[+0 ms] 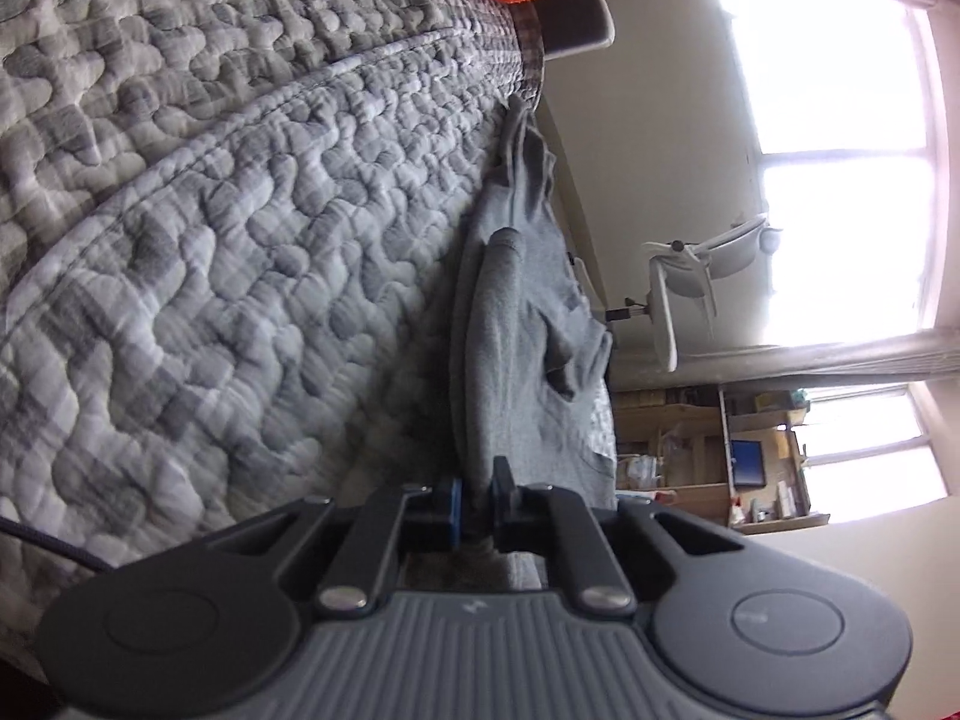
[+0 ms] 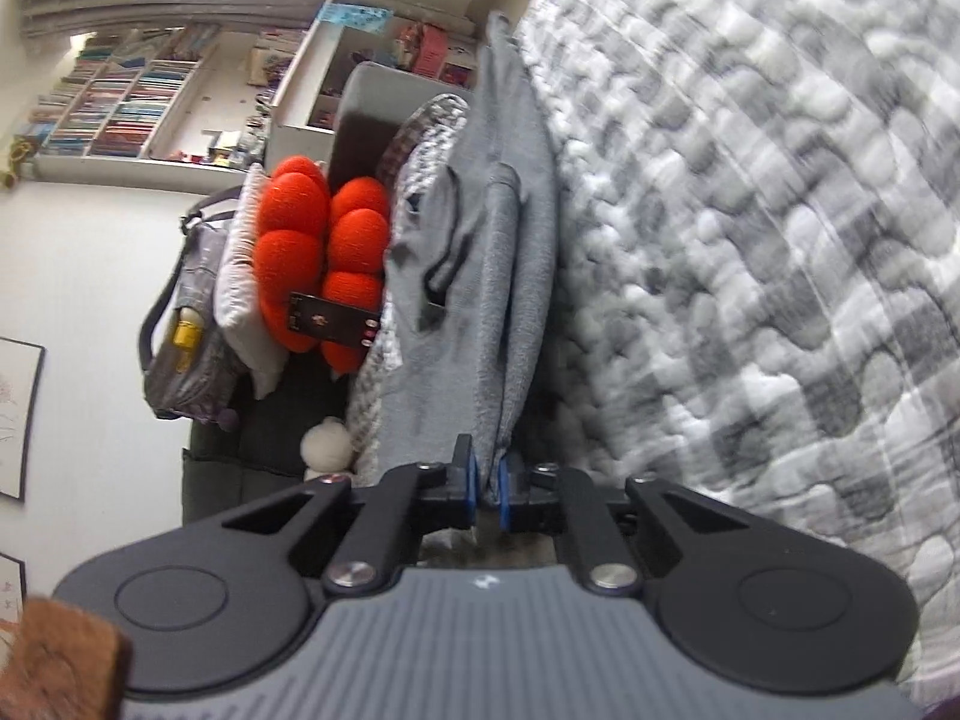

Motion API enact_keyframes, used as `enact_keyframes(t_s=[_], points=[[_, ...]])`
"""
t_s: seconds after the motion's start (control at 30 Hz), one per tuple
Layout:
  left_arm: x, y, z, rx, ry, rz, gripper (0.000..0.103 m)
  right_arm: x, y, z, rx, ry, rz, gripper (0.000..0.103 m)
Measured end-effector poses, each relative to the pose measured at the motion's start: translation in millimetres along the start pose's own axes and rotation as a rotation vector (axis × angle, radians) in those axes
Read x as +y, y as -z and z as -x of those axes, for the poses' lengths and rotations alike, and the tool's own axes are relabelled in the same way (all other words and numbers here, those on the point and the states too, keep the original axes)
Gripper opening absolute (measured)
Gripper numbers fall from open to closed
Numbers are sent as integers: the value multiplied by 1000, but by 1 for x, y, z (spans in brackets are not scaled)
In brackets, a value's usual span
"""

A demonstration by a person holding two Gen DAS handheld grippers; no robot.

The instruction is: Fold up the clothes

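A grey garment (image 1: 516, 330) lies stretched along the edge of a bed with a grey-and-white quilted cover (image 1: 240, 228). In the left wrist view my left gripper (image 1: 477, 498) is shut on the near edge of the cloth, which runs up between the blue pads. The right wrist view shows the same grey garment (image 2: 480, 300), partly folded over itself, with a sleeve cuff lying on top. My right gripper (image 2: 487, 489) is shut on its near edge, a fold of fabric pinched between the blue pads. Both views are rolled sideways.
An orange plush cushion (image 2: 324, 264) with a black tag, a pillow and a grey bag (image 2: 186, 324) lie at the head of the bed. Bookshelves (image 2: 132, 102) line the wall behind. Beyond the bed's edge stand a white chair (image 1: 690, 288), a wooden desk (image 1: 708, 456) and bright windows.
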State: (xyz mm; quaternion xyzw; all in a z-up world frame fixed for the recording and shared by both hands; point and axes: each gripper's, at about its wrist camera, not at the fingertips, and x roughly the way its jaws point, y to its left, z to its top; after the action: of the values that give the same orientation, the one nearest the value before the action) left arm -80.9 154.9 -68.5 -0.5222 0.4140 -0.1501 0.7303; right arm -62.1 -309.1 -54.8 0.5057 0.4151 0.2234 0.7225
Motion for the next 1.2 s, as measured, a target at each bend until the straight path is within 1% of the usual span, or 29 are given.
enact_keyframes(t_s=[0.13,0.27,0.5,0.67,0.77,0.93,1.03,1.2], points=[[-14,3,10,-15,35,6,8,18,0,10,-29,-36,15,9],[-23,10,25,-22,61,12,8,26,7,19,-38,-63,7,9],[-21,39,58,11,79,6,8,14,35,50,-54,-91,-63,9],[-12,62,77,37,93,47,8,7,58,72,-56,-95,-108,9],[-7,68,81,41,90,79,8,5,62,77,-55,-100,-130,9],[-12,61,74,30,105,114,8,6,56,75,-63,-117,-153,9],[-22,49,68,9,130,119,8,13,42,69,-79,-141,-156,10],[-41,21,52,-24,168,128,8,27,10,53,-114,-184,-157,10]])
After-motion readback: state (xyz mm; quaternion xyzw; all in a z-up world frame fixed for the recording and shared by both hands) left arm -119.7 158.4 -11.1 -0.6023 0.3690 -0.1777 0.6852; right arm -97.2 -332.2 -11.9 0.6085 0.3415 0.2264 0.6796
